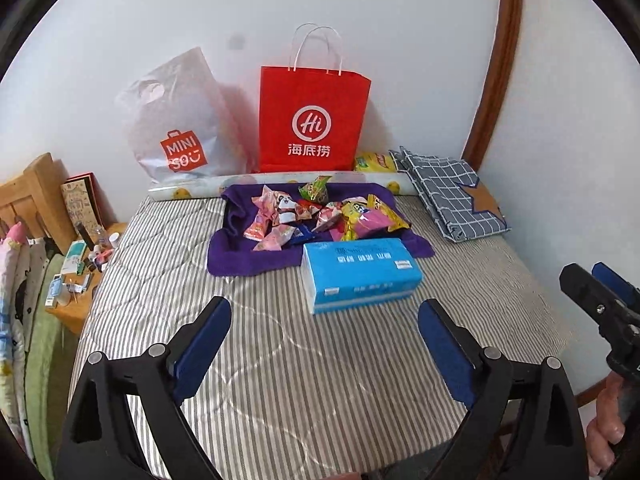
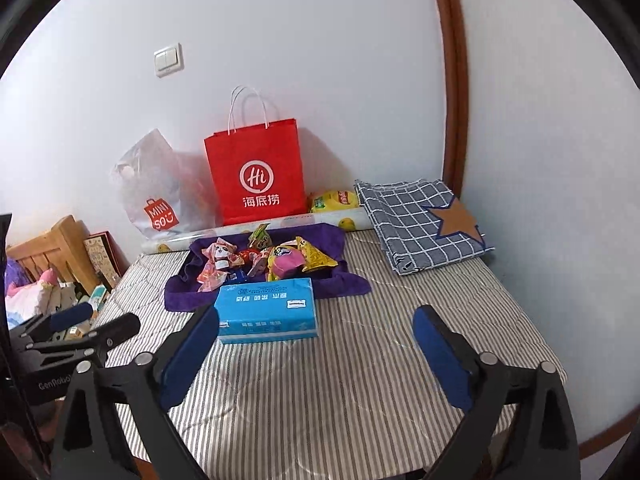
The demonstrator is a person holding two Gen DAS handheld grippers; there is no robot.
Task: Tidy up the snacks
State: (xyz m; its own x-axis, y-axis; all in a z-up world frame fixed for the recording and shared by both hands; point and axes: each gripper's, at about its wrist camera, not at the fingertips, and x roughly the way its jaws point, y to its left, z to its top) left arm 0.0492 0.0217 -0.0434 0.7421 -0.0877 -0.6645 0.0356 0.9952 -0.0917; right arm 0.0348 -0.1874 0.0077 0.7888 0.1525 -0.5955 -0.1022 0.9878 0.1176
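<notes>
On the striped mattress (image 1: 280, 360) a purple towel (image 1: 236, 256) is spread out, and on it lies a loose heap of snacks (image 1: 320, 216): small pink, green and yellow packets, some leaning on each other, none in a row. The towel seems to serve as a mat that keeps the packets in one place on the bed. A blue pack of tissues (image 1: 360, 272) lies touching the near edge of the towel, between the heap and the grippers, so it stands a little in the way of a straight reach.

Behind the towel, a red paper bag (image 1: 314, 120) stands upright against the wall with its handles up, and a white plastic bag (image 1: 180, 128) leans beside it. I would guess that one of them is meant for the snacks, but I cannot see inside either. A yellow packet (image 2: 334, 200) lies apart, next to the red bag, and a folded checked cloth (image 2: 420, 224) lies in the corner.

The left gripper (image 1: 324, 336) is held low over the near part of the mattress, its jaws spread wide, with nothing between them. The right gripper (image 2: 314, 340) is the same: wide apart, empty, pointing toward the heap. Both are well apart from the snacks.

The scene fits a heap waiting for sorting, or packets already collected on the towel.
</notes>
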